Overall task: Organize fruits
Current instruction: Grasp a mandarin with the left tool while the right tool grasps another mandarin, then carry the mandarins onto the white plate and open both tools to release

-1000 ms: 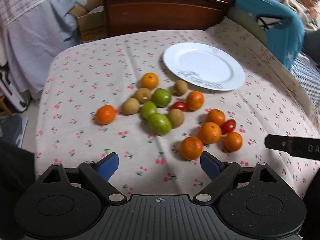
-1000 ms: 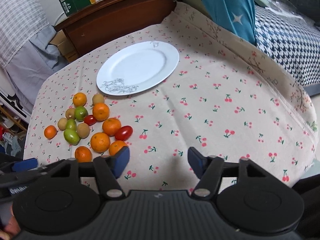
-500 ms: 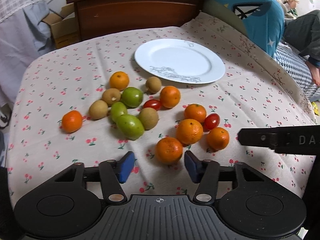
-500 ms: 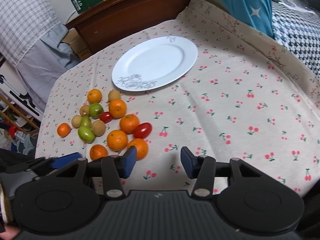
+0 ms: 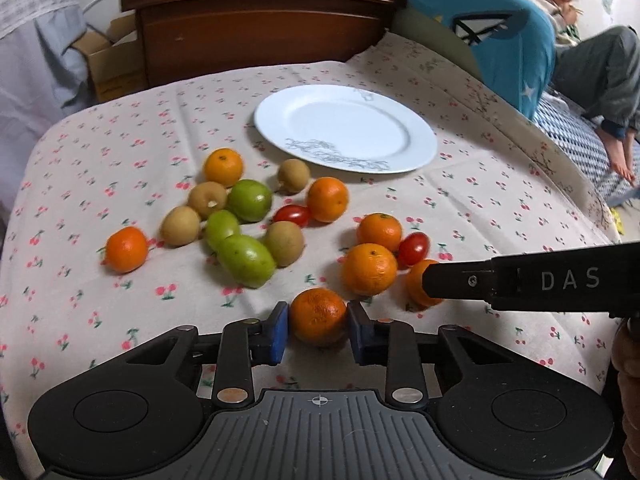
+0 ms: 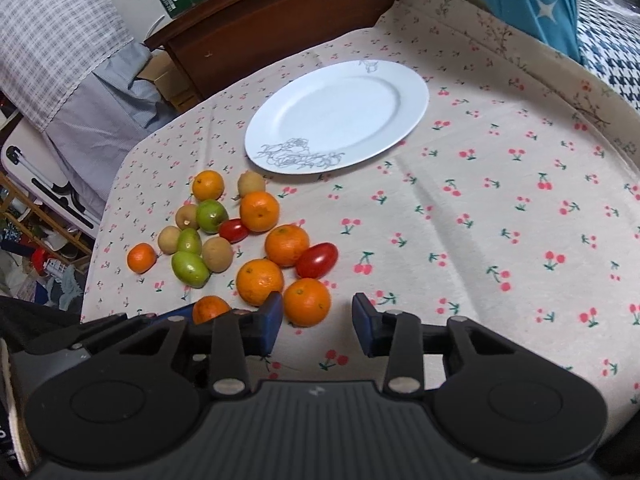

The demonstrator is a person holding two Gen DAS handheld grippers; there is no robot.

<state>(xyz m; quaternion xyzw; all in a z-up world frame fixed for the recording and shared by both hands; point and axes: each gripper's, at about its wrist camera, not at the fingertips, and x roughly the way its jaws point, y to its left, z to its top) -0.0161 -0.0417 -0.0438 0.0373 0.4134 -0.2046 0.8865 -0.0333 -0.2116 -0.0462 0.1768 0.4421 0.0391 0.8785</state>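
With the left gripper (image 5: 318,330) pinching the nearest mandarin (image 5: 319,315) on the table and the right gripper's (image 6: 318,322) jaws spread beside another mandarin (image 6: 307,301), we should lift gently toward the empty plate (image 5: 416,148) at 12 o'clock.

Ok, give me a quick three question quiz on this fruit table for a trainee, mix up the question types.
1. True or false: the white plate already holds fruit.
2. Multiple choice: what sits between the jaws of the left gripper? A) a green fruit B) an orange C) a red tomato
3. Short answer: are the jaws of the right gripper closed on the nearest orange?

Key: 1. False, it is bare. 2. B, the orange with both pads against it. 3. No, they stand open, and only the left pad is near it.
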